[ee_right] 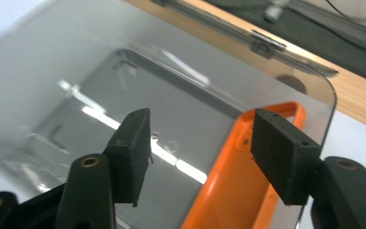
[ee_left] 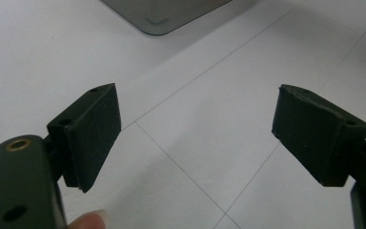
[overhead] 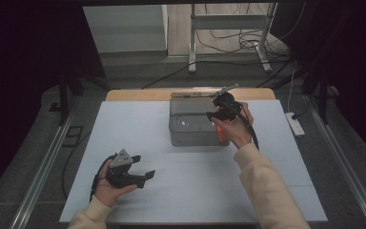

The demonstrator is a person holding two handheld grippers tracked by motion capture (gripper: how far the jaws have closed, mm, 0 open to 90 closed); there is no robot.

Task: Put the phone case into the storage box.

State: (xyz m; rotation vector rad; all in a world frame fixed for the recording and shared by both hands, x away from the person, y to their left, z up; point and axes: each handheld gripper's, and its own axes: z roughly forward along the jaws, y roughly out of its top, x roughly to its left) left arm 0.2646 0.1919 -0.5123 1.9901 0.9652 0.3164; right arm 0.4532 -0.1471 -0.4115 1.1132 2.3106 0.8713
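A clear grey lidded box (overhead: 193, 126) with an orange latch (ee_right: 240, 183) is seen at the white table's (overhead: 124, 138) far middle, overhung by the empty, wide-spread right gripper (overhead: 221, 110), the left gripper (overhead: 140, 168) held gaping, empty, near.

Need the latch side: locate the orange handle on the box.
The orange handle lies on the right end of the clear-lidded box, just below the open right gripper at mid-table.
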